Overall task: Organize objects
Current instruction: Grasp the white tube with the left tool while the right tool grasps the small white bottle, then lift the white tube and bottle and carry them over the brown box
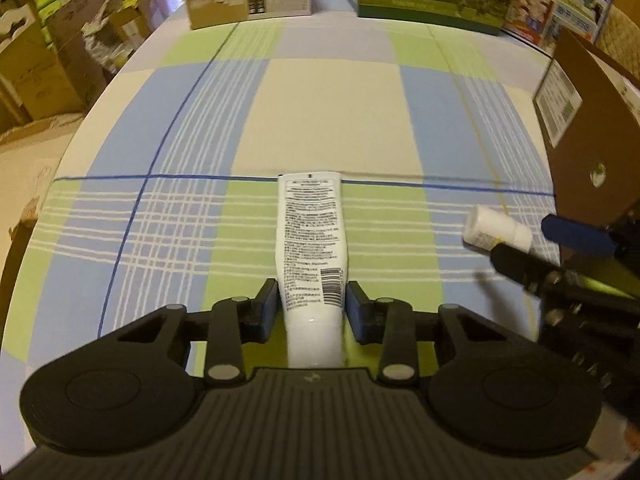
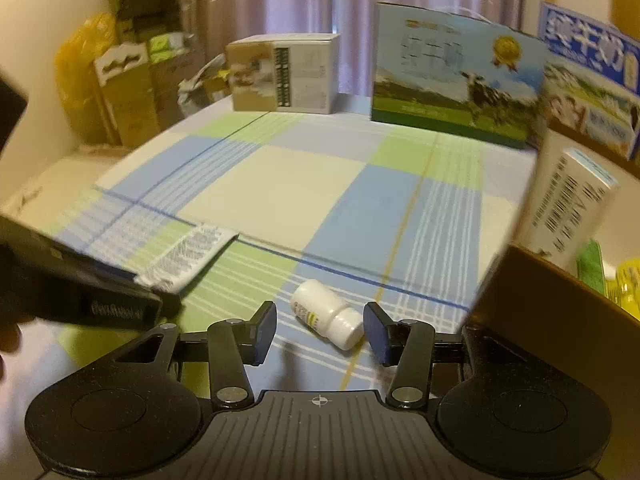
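White tube clamped between left tool pads.

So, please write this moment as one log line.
left tool: shut on white tube | right tool: open around small white bottle, lying on checked cloth | brown box: at right

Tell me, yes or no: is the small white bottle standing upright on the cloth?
No, the small white bottle lies on its side between the open right gripper's fingers.

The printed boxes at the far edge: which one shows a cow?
The green-and-blue box in the middle. The beige box to its left shows no cow, only barcodes.
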Available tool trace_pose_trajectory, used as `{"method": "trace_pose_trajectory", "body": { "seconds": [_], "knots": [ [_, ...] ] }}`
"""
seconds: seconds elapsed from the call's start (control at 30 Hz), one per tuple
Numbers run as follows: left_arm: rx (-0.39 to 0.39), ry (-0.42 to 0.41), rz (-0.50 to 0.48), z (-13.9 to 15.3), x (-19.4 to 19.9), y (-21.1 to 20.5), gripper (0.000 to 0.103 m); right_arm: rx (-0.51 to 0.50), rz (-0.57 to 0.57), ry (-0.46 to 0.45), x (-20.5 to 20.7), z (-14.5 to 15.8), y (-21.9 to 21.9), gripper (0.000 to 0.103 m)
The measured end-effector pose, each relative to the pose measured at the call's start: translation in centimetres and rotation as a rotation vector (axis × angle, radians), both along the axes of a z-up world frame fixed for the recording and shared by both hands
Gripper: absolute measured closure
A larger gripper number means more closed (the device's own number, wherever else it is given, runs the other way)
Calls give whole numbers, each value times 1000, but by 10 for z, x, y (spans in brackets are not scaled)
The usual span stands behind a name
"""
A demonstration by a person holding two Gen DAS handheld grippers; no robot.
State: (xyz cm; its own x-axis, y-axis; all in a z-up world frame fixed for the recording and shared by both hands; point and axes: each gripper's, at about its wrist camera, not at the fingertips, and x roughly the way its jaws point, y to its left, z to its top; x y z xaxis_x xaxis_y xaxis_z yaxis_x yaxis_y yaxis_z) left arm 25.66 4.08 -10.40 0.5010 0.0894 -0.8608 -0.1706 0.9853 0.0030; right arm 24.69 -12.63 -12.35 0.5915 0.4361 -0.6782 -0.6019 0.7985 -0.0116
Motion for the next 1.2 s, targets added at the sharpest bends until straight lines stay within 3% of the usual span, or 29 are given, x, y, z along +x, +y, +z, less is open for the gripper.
{"method": "trace_pose_trajectory", "body": {
  "seconds": [0.17,0.43,0.6,0.63,0.67,0.9,1.2],
  "knots": [
    [4,0,22,0,-1,3,70,-66,3,-68,-2,-11,13,57],
    [3,-3,27,-1,-2,5,70,-92,4,-94,8,-27,22,57],
    [5,-4,25,-1,-2,4,70,-85,19,-65,14,-30,21,59],
    [5,-4,26,0,-2,4,70,-80,23,-58,15,-30,20,66],
    [4,-4,25,0,-2,4,70,-74,30,-46,15,-29,19,79],
    [19,-9,12,-1,-4,2,71,-77,18,11,14,-24,16,79],
    [19,0,9,0,-16,-5,72,-65,-15,169,1,-11,-1,79]
  ]
}}
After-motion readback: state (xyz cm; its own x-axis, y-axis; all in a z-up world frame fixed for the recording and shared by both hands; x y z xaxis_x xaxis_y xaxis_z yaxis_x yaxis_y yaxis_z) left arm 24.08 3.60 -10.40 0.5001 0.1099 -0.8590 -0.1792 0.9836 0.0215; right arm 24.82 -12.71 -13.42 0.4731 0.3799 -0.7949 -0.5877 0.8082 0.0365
